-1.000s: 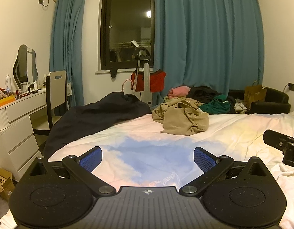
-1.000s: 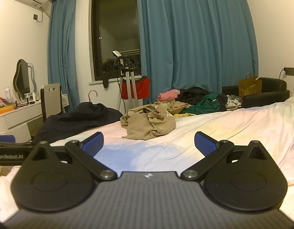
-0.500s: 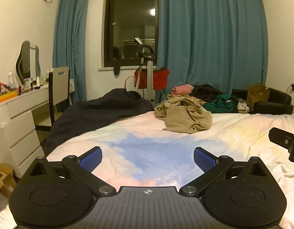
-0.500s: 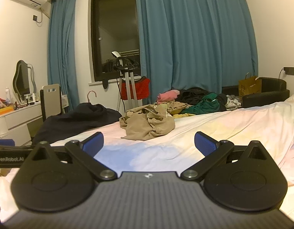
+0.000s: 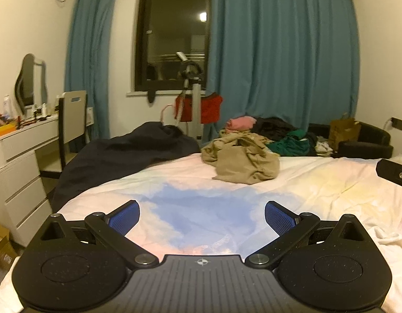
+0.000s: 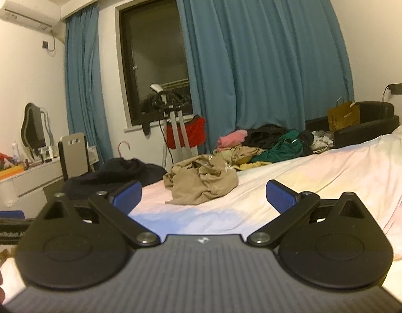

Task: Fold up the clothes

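Jaws wide on two grippers, left [image 5: 202,217] and right [image 6: 203,198]; one crumpled tan garment [image 5: 244,163] ahead.

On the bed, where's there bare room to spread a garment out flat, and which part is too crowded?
The free patch is the blue-and-pink stretch of bedspread between the open left gripper and the crumpled tan garment, bordered on its left by the dark garment. Behind the tan one, the clothes pile under the blue curtain is crowded.

Both wrist views are set low over the bed [image 5: 318,182], facing the window [image 6: 156,83]; the tan garment [image 5: 242,161] is shared, viewed from the right in the right-wrist view.
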Available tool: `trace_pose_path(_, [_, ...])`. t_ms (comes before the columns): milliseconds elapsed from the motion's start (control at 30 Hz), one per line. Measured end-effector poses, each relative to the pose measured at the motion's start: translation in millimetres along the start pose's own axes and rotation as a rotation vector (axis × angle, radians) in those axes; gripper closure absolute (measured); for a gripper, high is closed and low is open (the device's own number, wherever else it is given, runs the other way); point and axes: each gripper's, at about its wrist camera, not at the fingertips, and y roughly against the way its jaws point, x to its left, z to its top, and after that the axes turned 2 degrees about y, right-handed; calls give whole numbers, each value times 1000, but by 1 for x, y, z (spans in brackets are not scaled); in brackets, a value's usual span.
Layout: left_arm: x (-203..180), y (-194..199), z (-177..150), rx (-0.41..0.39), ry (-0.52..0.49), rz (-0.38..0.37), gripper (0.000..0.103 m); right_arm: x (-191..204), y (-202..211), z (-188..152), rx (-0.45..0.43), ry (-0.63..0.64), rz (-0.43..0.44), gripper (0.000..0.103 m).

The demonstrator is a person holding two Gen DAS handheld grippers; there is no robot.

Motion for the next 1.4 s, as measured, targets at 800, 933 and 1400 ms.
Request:
trace_pose_path(800, [-56, -339, 59, 272, 91, -185, 0, -21, -56, -39, 120, -110, -33, 0])
trace_pose_path(933, [-71, -424, 81, 276, 196, -210, 0, -37, -96, -63, 178, -173, -67, 0])
trace_pose_path(1400, [-126, -533, 89, 263, 194, -182, 97, -71, -153, -114, 106, -245, -99, 0])
